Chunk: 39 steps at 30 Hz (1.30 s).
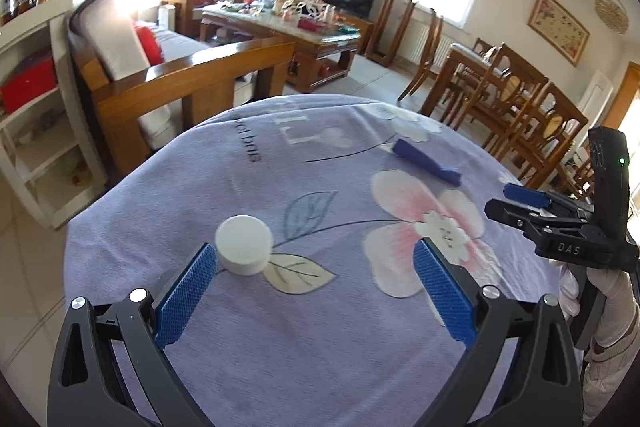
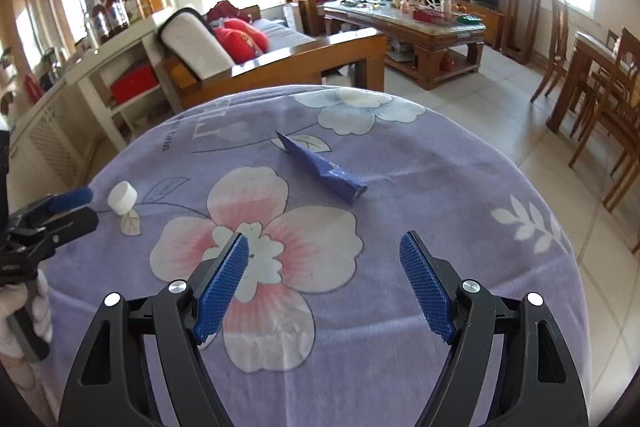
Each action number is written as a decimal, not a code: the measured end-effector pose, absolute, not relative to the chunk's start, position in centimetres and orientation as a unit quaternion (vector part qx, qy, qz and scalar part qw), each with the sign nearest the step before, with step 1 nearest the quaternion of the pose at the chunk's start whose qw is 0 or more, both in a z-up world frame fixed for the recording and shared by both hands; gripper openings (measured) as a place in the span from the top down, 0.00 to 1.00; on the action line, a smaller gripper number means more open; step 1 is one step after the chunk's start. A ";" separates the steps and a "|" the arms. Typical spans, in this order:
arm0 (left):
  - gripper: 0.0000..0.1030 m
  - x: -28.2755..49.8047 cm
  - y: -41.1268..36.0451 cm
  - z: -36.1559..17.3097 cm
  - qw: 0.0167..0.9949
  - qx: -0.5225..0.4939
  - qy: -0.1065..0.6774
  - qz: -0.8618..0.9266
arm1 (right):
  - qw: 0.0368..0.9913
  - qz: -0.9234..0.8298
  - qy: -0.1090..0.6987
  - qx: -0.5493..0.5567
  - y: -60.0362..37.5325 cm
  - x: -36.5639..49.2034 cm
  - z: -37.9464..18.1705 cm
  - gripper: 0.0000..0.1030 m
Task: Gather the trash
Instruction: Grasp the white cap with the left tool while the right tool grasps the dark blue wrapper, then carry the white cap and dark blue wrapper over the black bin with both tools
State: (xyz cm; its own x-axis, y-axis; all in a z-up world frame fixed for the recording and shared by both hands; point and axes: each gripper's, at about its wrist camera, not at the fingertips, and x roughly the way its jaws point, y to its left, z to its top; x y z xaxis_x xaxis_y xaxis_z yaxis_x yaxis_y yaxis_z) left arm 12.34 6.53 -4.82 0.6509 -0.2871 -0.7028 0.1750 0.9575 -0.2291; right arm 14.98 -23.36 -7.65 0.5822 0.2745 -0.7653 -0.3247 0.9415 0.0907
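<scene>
Table: a round table [image 2: 440,187] covered with a lilac cloth printed with large pink and white flowers; both pieces of trash lie on it.
Landmark: the big pink flower print [image 2: 256,247] near the middle of the cloth.
White cap: a short white plastic cylinder, like a bottle cap [image 1: 244,245], stands flat on the cloth to the left of the pink flower, beside a printed leaf; in the right wrist view it shows small at [image 2: 123,197].
Blue wrapper: a crumpled dark blue foil wrapper [image 2: 322,171], long and pointed at one end, lies on the far side of the pink flower, towards the table's far edge; the left wrist view shows it at [image 1: 426,163].
Left gripper: the left gripper [image 1: 314,285] hangs over the cloth with its blue ribbed fingers [image 1: 186,297] spread wide and nothing between them; the white cap sits just beyond the left fingertip, and whether they touch cannot be told.
Right gripper: the right gripper [image 2: 324,279] hangs over the pink flower, its blue fingers [image 2: 426,287] wide apart and empty, with the blue wrapper ahead of it and apart from it.
Hands: white-gloved hands [image 1: 600,291] hold the gripper handles.
Room behind: a wooden sofa, a cluttered coffee table, a dark television and wooden dining chairs.
</scene>
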 end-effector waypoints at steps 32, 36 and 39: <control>0.66 15.4 7.7 -6.4 0.887 -0.056 0.450 -0.090 | 0.863 0.193 0.464 -0.047 -20.5 22.7 -9.9 0.86; 0.66 15.1 7.5 -6.1 0.888 -0.056 0.445 -0.103 | 0.865 0.203 0.458 -0.025 -21.3 20.5 -8.9 0.86; 0.66 14.4 7.4 -5.8 0.892 -0.051 0.438 -0.104 | 0.868 0.216 0.447 -0.009 -22.0 17.9 -7.8 0.86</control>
